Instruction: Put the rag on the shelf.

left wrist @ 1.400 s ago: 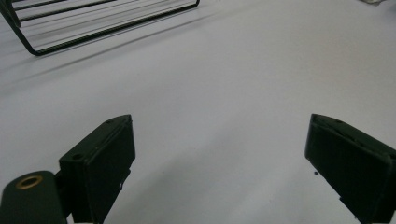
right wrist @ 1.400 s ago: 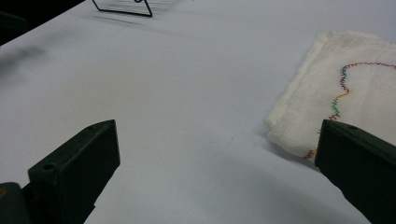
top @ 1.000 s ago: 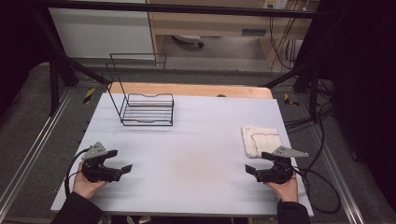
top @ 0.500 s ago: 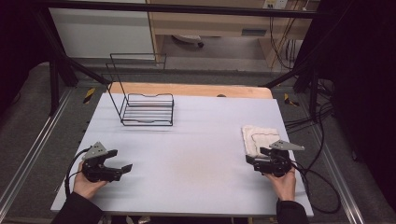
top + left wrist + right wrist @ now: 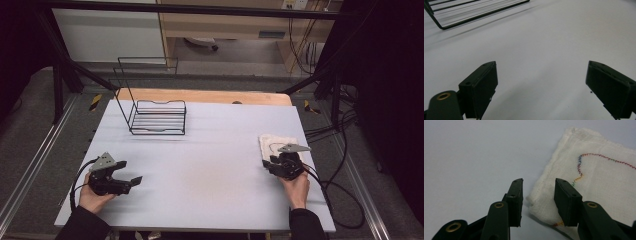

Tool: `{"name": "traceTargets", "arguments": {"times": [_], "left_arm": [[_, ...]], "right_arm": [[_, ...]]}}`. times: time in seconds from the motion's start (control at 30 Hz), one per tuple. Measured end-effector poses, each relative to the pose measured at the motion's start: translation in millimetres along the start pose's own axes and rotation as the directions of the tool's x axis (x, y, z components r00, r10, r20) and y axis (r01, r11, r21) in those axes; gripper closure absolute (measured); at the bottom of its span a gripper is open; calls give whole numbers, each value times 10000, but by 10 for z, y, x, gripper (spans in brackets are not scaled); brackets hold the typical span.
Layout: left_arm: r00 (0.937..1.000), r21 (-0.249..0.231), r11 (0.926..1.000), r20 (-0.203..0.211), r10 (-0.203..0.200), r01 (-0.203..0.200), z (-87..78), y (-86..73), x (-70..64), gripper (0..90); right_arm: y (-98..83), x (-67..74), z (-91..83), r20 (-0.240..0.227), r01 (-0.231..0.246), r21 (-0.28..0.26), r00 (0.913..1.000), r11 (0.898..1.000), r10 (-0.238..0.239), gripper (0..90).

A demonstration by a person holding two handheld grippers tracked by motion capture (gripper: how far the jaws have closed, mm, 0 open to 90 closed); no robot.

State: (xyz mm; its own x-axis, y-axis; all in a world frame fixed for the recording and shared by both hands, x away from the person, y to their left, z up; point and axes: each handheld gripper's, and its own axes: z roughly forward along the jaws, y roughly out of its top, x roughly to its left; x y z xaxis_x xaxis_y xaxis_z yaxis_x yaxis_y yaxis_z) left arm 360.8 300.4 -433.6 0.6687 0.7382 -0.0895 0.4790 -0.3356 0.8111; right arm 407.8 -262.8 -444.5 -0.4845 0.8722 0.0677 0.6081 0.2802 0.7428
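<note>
A folded white cloth [image 5: 274, 141] with coloured zigzag stitching lies near the table's right edge. My right gripper [image 5: 268, 165] is at its near left corner. In the right gripper view the cloth [image 5: 599, 180] has that corner between the jaws of the right gripper [image 5: 538, 195]. The jaws have just been closing, and a gap still shows on the left side of the corner. Over bare table at the front left, my left gripper [image 5: 128, 173] stands wide open. The left gripper view has nothing between the jaws of the left gripper [image 5: 541, 85].
A black wire rack [image 5: 159, 117] stands at the back left of the pale table [image 5: 215, 150], and its base [image 5: 474, 15] shows in the left gripper view. A wooden board lies along the far edge. Cables trail off the right side.
My right gripper has moved forward to the cloth's near corner and its jaws have narrowed around it. The left gripper has stayed where it was.
</note>
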Motion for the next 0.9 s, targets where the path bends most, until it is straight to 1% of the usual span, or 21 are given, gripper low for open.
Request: {"name": "traceTargets", "arguments": {"times": [0.07, 0.1, 0.13, 0.17, 0.2, 0.23, 0.27, 0.3, 0.4, 0.47, 0.53, 0.63, 0.8, 0.83, 0.9], "left_arm": [[10000, 19, 10000, 4, 19, -19, 3, 0, 1, 105], [10000, 22, 10000, 4, 21, -21, 3, 0, 0, 105], [10000, 16, 10000, 5, 22, -22, 2, 1, -2, 107], [10000, 11, 10000, 11, 28, -28, 1, 1, -3, 107], [10000, 10, 10000, 7, 36, -36, 1, 2, -5, 107], [10000, 7, 10000, 9, 35, -35, 0, 2, -7, 107], [10000, 1, 10000, 11, 26, -26, -1, 3, -6, 107], [10000, -1, 10000, 17, 18, -18, -2, 3, -5, 108], [10000, 13, 10000, 20, 32, -32, -1, 1, -5, 109], [10000, 12, 10000, 24, 30, -30, 0, 2, -4, 109], [10000, 15, 10000, 18, 30, -30, -1, 2, -3, 110], [10000, 9, 10000, 17, 38, -38, -5, 3, -1, 110], [10000, 10, 10000, 22, 39, -39, -6, 3, -1, 110], [10000, 9, 10000, 25, 42, -42, -6, 3, -1, 111], [10000, 13, 10000, 26, 47, -47, -6, 4, -2, 111]], "right_arm": [[-3, 6, 24, 137, 56, 72, 9999, 10000, -57, 630], [-3, 6, 24, 137, 56, 72, 9999, 10000, -57, 630], [-8, 2, 37, 235, 139, 72, 9996, 9999, -141, 668], [-8, 2, 37, 235, 139, 72, 9996, 9999, -141, 668], [-15, 3, 40, 366, 278, 56, 9989, 9996, -280, 716], [-15, 3, 40, 366, 278, 56, 9989, 9996, -280, 716], [-17, 5, 38, 415, 351, 97, 9985, 9993, -355, 741], [-19, 4, 41, 446, 473, 53, 9979, 9989, -474, 795], [-11, 6, 37, 446, 264, 84, 9986, 9996, -268, 837], [-9, 3, 35, 440, 229, 72, 9988, 9997, -232, 843], [-1, 1, 24, 470, 42, 56, 9989, 10000, -45, 854], [11, 8, -13, 451, -73, -168, 9990, 9998, 80, 858], [43, 51, -84, 355, 31, -428, 9994, 9991, -16, 860], [54, 79, -105, 240, 56, -503, 9997, 9987, -44, 860], [61, 113, -115, 71, -38, -542, 10000, 9985, 42, 860]]}}
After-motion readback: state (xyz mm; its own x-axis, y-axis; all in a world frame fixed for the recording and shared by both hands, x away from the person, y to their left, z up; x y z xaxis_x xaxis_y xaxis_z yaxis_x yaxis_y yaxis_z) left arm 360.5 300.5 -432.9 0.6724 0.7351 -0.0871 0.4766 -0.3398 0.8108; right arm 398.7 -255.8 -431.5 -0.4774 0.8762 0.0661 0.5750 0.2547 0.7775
